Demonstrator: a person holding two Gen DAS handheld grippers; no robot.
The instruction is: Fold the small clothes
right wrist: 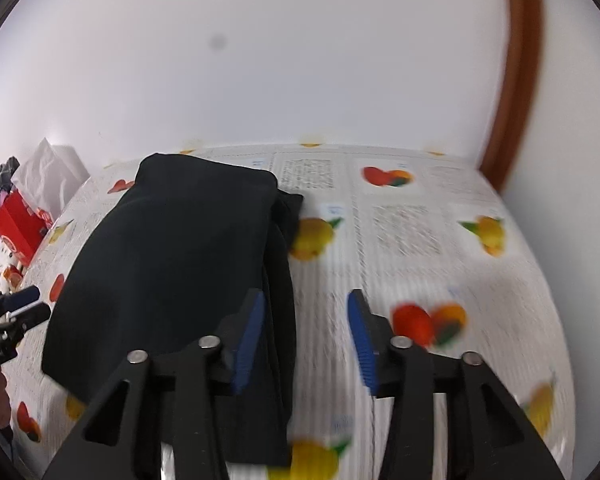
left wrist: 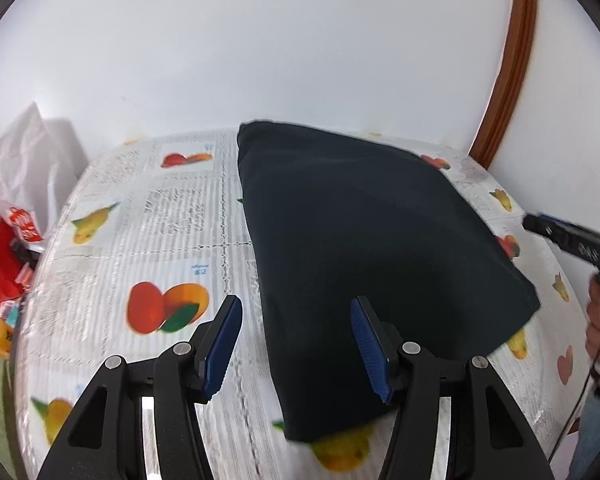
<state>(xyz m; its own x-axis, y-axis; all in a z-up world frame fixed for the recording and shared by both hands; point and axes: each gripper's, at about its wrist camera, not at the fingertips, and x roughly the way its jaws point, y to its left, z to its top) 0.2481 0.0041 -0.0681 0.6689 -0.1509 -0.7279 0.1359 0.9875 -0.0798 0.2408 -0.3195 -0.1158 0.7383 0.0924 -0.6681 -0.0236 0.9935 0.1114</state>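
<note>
**A:** Where's the garment?

**B:** The dark garment (left wrist: pixel 364 248) fills the centre and right of my left wrist view, lying folded over on the fruit-print tablecloth (left wrist: pixel 172 232). In the right wrist view it sits centre-left, top layer laid over a lower one whose edge shows along its right side.

**A:** And the claws?

**B:** My left gripper (left wrist: pixel 296 344) hangs at the bottom centre with its jaws apart, nothing between the pads; the cloth's left edge runs under the gap. My right gripper (right wrist: pixel 306 340) is parted too and empty, its left pad over the garment's right edge, the other over bare tablecloth. The picture is blurred there.

**A:** So which step?

**B:** I judge a fold has just been laid down and let go. Next I'd pick a fresh edge, probably the near end at the bottom of both views, pinch all layers together, and carry it toward the far end without dragging the stack.

**A:** Anything nearby?

**B:** A red box (right wrist: pixel 18 224) at the left edge, well apart.
</note>
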